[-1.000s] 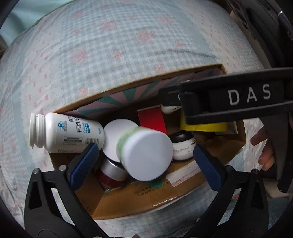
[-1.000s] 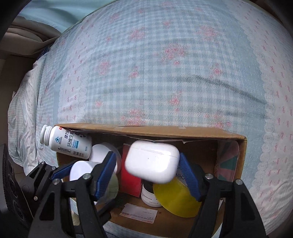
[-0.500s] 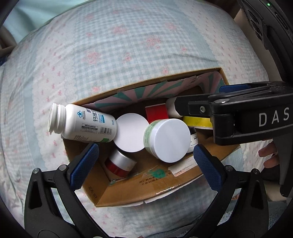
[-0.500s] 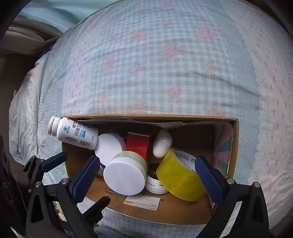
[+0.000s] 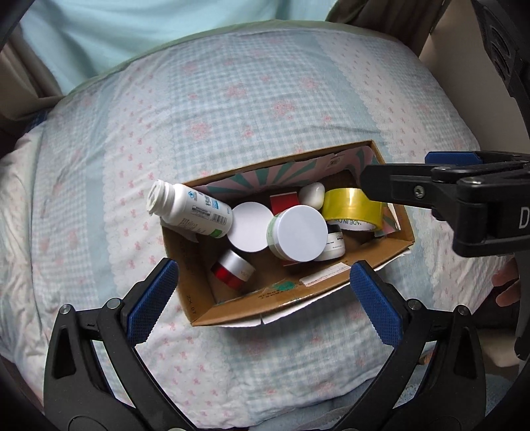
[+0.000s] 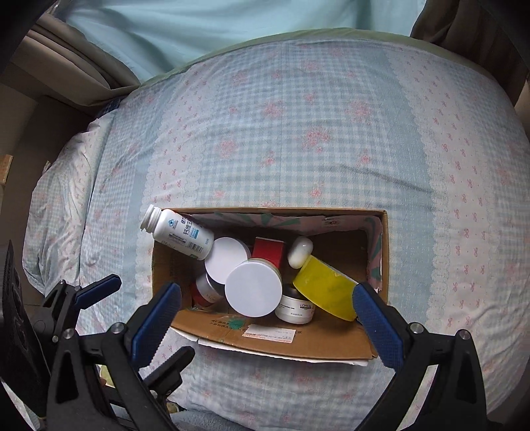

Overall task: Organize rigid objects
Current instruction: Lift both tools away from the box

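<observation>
A cardboard box (image 5: 212,308) (image 6: 318,344) sits on the bed. In it lie a white pill bottle (image 5: 188,209) (image 6: 179,235) leaning over the left rim, white-lidded jars (image 5: 299,232) (image 6: 253,286), a red box (image 5: 284,200) (image 6: 268,250), a white earbud case (image 5: 313,195) (image 6: 299,251), a yellow tape roll (image 5: 351,209) (image 6: 326,291) and a red-and-silver jar (image 5: 233,267). My left gripper (image 5: 265,301) is open and empty above the box's near edge. My right gripper (image 6: 265,318) is open and empty above the box.
The bed has a blue checked cover with pink flowers (image 5: 232,109) (image 6: 314,132). A light blue wall (image 6: 215,23) stands behind it. A beige bed frame (image 6: 49,66) runs at the far left. The right gripper's body (image 5: 463,209) reaches in from the right in the left wrist view.
My right gripper let go of the white earbud case, which now lies in the box. Both grippers have pulled up and back from the box, jaws open.
</observation>
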